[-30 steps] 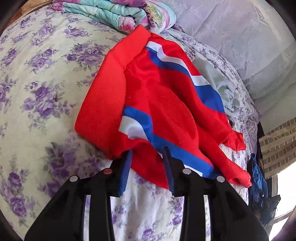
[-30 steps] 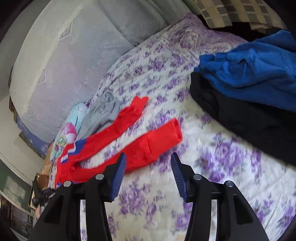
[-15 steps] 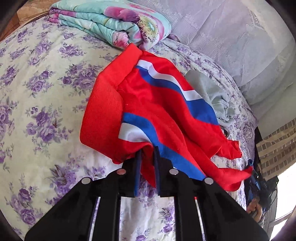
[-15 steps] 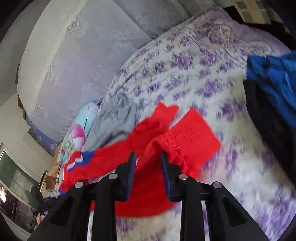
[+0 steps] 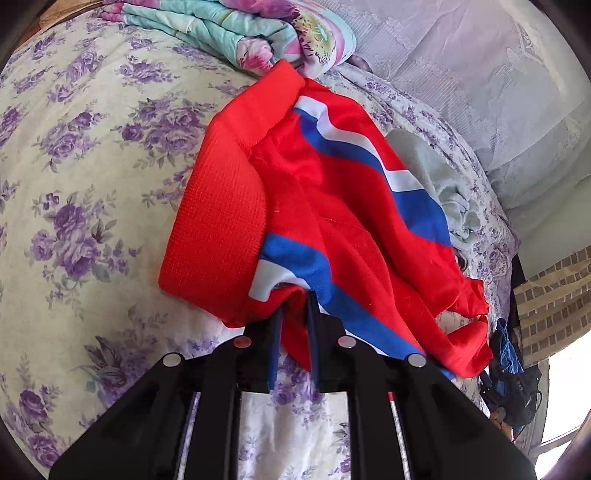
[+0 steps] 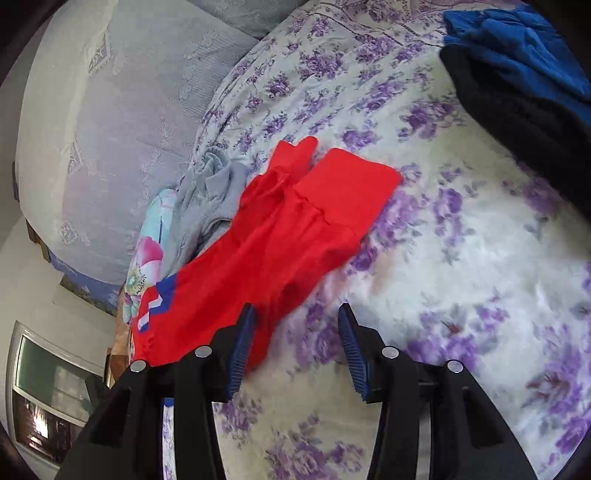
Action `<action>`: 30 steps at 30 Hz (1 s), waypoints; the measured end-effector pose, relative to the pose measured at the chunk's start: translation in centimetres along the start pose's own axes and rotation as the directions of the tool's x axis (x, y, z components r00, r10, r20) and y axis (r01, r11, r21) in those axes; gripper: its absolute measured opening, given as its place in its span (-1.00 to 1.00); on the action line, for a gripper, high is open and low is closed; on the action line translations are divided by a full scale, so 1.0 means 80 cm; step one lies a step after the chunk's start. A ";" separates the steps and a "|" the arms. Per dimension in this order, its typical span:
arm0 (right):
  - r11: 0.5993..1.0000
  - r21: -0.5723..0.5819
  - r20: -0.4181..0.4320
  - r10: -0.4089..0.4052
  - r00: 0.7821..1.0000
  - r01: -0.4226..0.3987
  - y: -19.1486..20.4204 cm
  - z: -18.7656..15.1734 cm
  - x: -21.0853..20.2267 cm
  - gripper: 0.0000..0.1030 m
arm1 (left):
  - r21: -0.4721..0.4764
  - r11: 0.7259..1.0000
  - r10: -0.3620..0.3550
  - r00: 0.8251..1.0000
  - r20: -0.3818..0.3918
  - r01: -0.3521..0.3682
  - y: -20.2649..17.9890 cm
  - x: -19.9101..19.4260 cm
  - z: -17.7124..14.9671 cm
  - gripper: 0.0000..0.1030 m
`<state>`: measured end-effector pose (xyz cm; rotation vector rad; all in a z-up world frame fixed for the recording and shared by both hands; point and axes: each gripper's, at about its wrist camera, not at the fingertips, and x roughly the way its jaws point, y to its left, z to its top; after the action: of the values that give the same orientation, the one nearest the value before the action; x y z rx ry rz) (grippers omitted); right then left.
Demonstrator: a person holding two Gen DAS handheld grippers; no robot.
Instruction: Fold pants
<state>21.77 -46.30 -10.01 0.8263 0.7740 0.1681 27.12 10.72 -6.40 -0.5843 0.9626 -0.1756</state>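
Observation:
Red pants (image 5: 332,206) with blue and white side stripes lie crumpled on the floral bedsheet (image 5: 74,147), their wide ribbed waistband (image 5: 221,229) to the left. My left gripper (image 5: 295,306) is shut on a fold of red fabric at the pants' near edge. In the right wrist view the pants legs (image 6: 266,251) stretch away, with the two cuffs (image 6: 351,188) side by side at the far end. My right gripper (image 6: 296,310) hangs just above the sheet and its jaws are opening. The leg's edge lies against the left finger (image 6: 243,339), and no pad presses on it.
A folded floral blanket (image 5: 258,33) lies past the waistband. A grey garment (image 6: 207,199) sits beside the legs. Blue cloth (image 6: 517,48) and black cloth (image 6: 517,118) are piled at the upper right. A pale lace-covered cushion (image 6: 92,110) borders the bed's far side.
The left gripper has shut on the red fabric and lifted it a little. The right gripper came in to the legs, narrowed, then widened again; the legs now lie together.

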 end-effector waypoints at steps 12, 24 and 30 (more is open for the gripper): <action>0.997 -0.035 0.029 0.067 0.997 -0.066 0.024 -0.006 -0.010 -0.89 | 0.000 1.000 0.017 0.990 0.141 -0.017 0.005 -0.095 0.006 -1.00; 0.996 -0.067 0.033 0.066 0.997 -0.063 0.010 -0.088 -0.122 -0.90 | -0.014 1.000 -0.022 1.000 -0.001 0.022 0.048 -0.090 -0.056 -0.88; 0.997 -0.050 0.035 0.067 0.997 -0.066 0.005 -0.084 -0.117 -0.90 | -0.045 0.995 -0.092 0.996 0.003 0.092 0.029 -0.030 -0.021 -0.46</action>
<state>10.57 -45.92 -7.42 0.8072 0.7053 0.2297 24.08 12.97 -6.64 -0.6708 0.9409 -0.2364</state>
